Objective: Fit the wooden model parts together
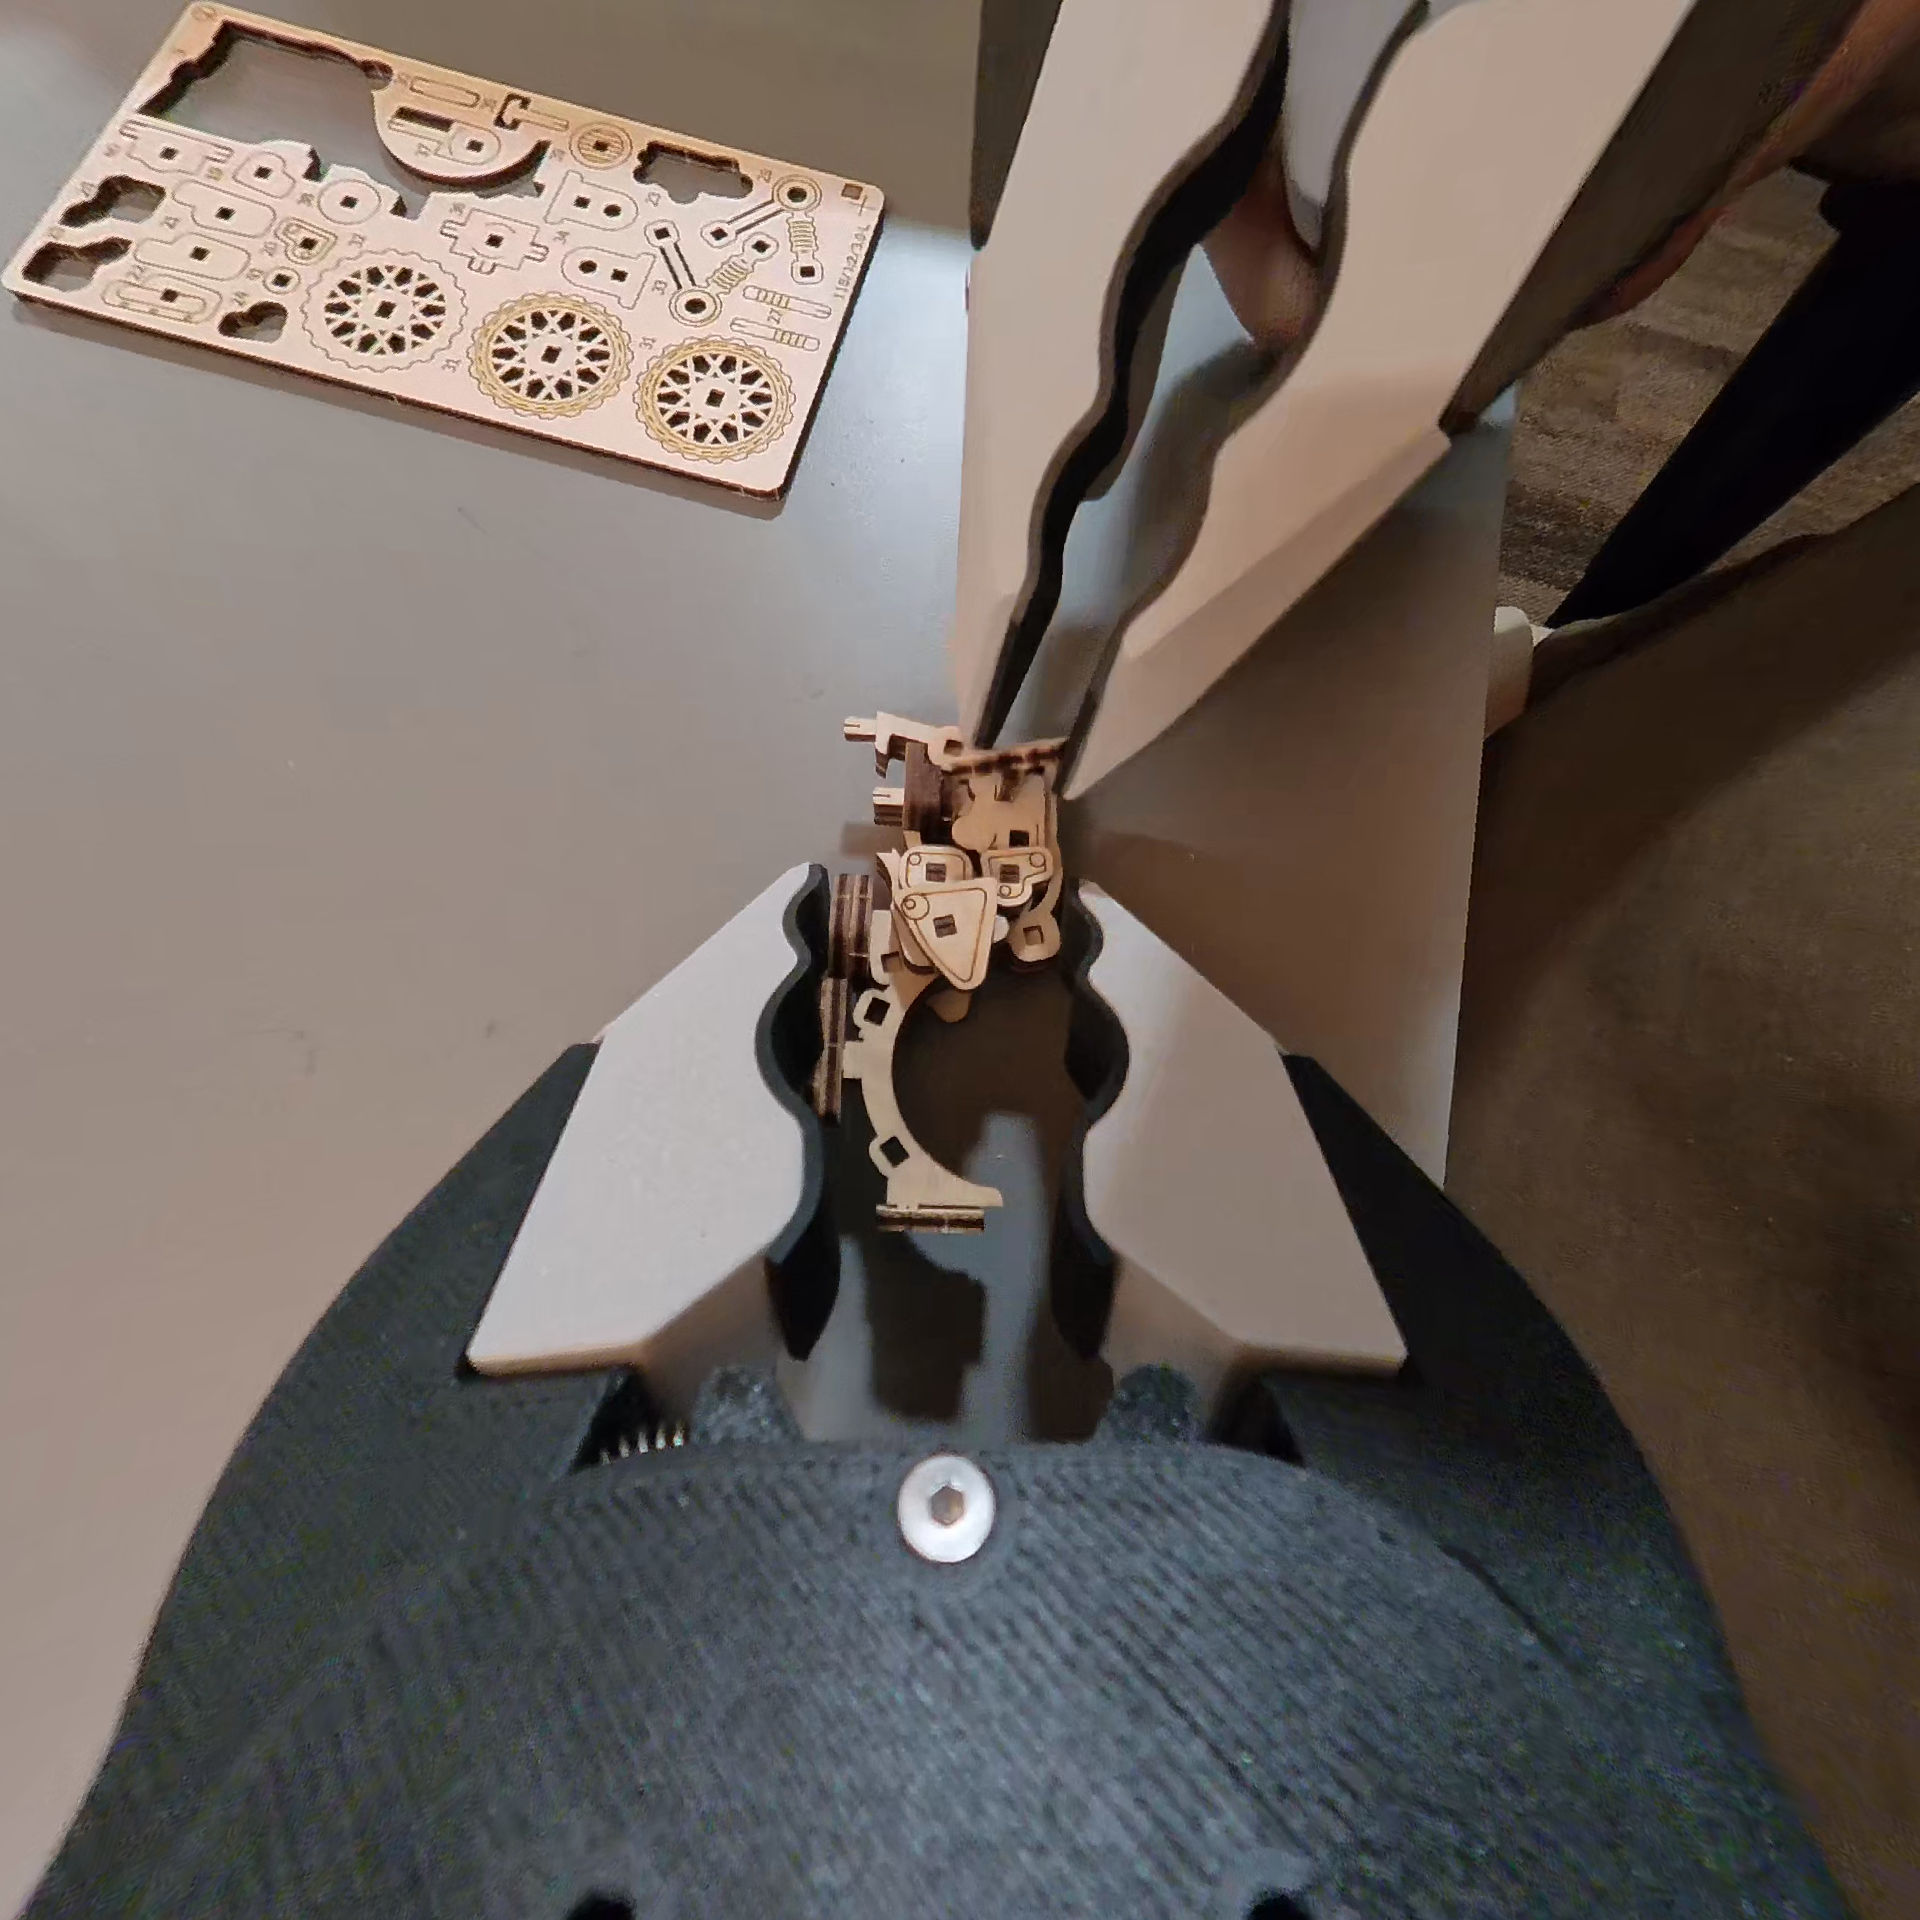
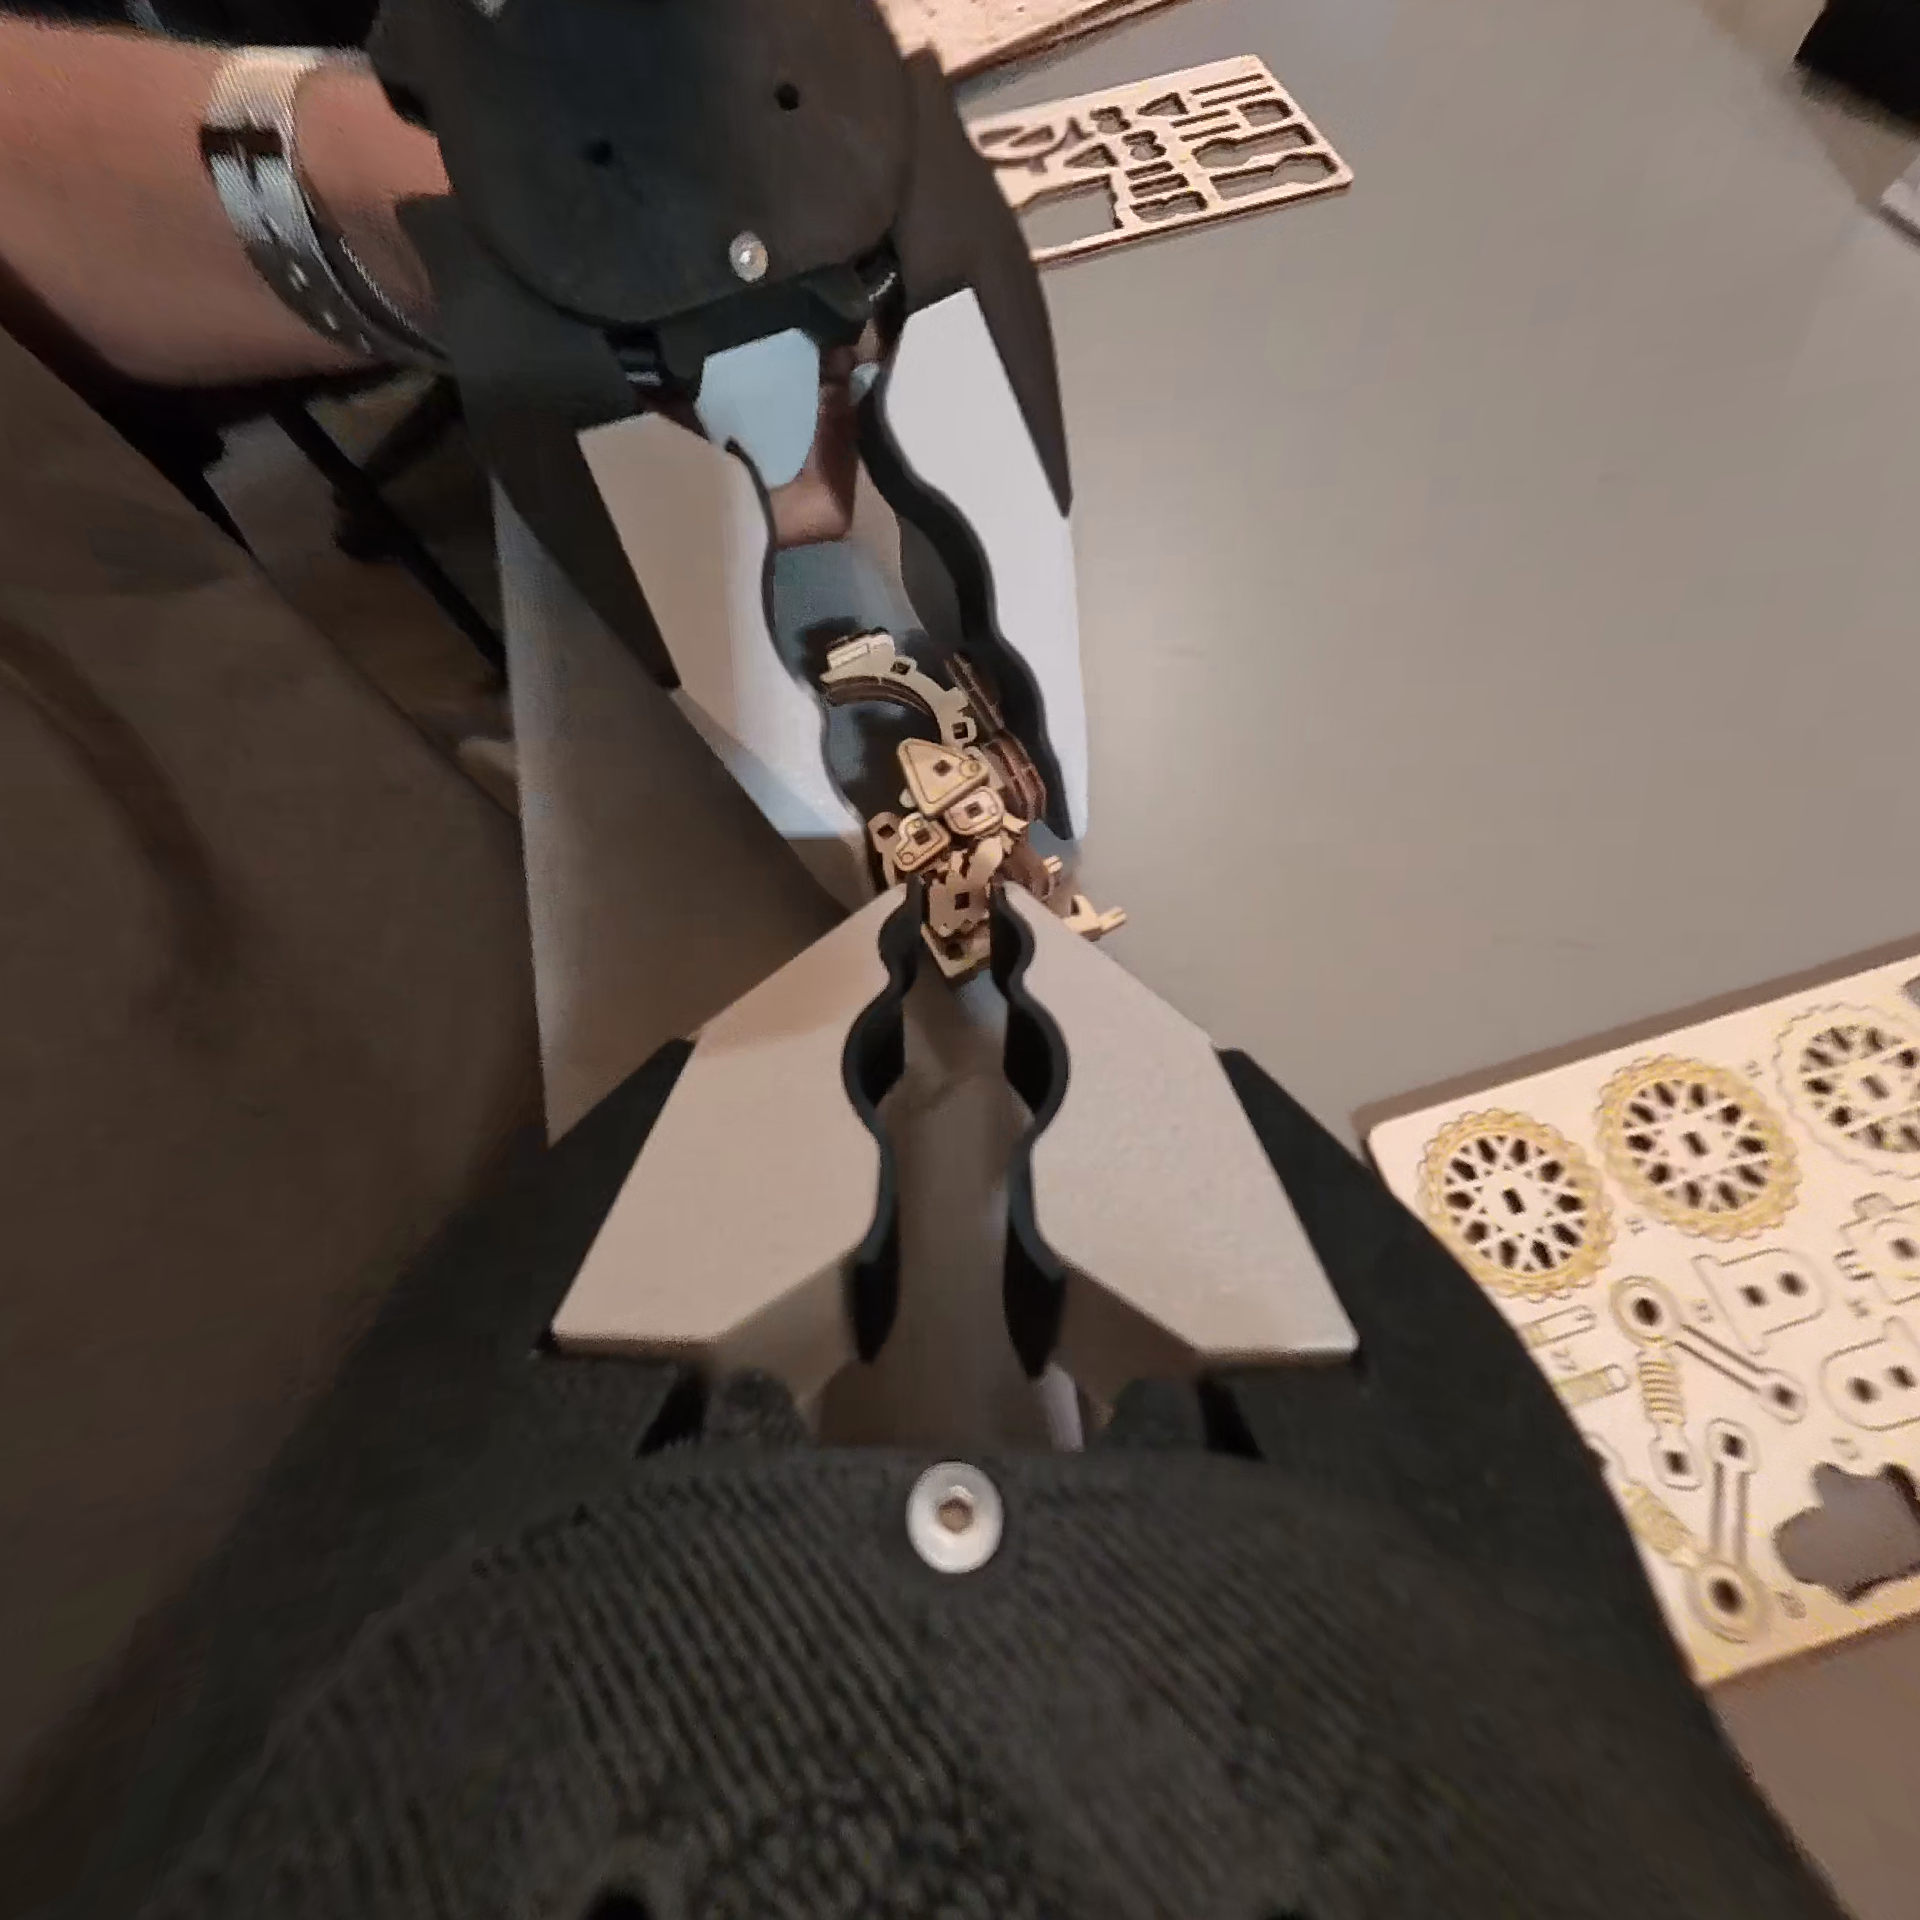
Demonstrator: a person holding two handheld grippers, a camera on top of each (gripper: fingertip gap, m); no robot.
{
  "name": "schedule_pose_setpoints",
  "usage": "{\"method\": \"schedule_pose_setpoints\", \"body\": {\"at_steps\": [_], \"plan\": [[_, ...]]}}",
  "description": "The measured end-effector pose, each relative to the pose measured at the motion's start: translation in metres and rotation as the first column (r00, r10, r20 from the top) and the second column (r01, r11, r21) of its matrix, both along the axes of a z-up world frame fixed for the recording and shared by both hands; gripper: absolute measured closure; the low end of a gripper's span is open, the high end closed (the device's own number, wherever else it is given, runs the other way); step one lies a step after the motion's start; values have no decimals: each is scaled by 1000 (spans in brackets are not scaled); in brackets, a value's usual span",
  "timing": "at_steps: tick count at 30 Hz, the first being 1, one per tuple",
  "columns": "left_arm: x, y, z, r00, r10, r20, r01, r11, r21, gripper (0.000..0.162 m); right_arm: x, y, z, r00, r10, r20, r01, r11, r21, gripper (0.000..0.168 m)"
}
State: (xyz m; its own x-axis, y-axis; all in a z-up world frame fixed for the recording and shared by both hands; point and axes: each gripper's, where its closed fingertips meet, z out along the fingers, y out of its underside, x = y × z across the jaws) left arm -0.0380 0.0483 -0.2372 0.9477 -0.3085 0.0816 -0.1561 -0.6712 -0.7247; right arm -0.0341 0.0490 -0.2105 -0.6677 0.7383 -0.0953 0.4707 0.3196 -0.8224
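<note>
A small, partly built wooden model point(image 1: 951, 914) of stacked laser-cut pieces, with a curved arc piece at its near end, hangs above the grey table point(image 1: 364, 831). My left gripper point(image 1: 945, 899) is shut on its arc end. My right gripper point(image 1: 1023, 753) comes in from the top and is shut on its far end. In the right wrist view my right gripper point(image 2: 954, 920) pinches the near end of the model point(image 2: 951, 790). The left gripper point(image 2: 951, 821) opposite holds the other end.
A wooden parts sheet point(image 1: 447, 239) with wheels and links lies flat at the far left, and shows in the right wrist view point(image 2: 1714, 1299). A second, mostly punched-out sheet point(image 2: 1164, 166) lies farther back. A person's wrist with a band point(image 2: 281, 229) holds the left gripper. The table edge point(image 1: 1475, 935) runs close on the right. The grippers are tip to tip, or close to it.
</note>
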Motion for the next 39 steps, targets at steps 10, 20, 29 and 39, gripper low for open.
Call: {"method": "schedule_pose_setpoints", "body": {"at_steps": [10, 20, 29, 39], "plan": [[0, 0, -1, 1000, 1, -2, -1, 1000, -3, 119, -2, 1, -2, 989, 48, -140, -13, 971, 240, 157], [0, 0, -1, 1000, 1, -5, -1, 1000, -6, 119, -2, 0, -3, 977, 82, -197, -10, 938, 345, 157], [-1, 0, -1, 1000, 3, -3, -3, 1000, -6, 119, -1, -1, -2, 977, 89, -196, -17, 940, 340, 153], [-1, 0, -1, 1000, 4, -2, -4, 1000, -6, 119, 0, 0, 12, 984, 35, -172, -11, 990, 142, 149]]}}
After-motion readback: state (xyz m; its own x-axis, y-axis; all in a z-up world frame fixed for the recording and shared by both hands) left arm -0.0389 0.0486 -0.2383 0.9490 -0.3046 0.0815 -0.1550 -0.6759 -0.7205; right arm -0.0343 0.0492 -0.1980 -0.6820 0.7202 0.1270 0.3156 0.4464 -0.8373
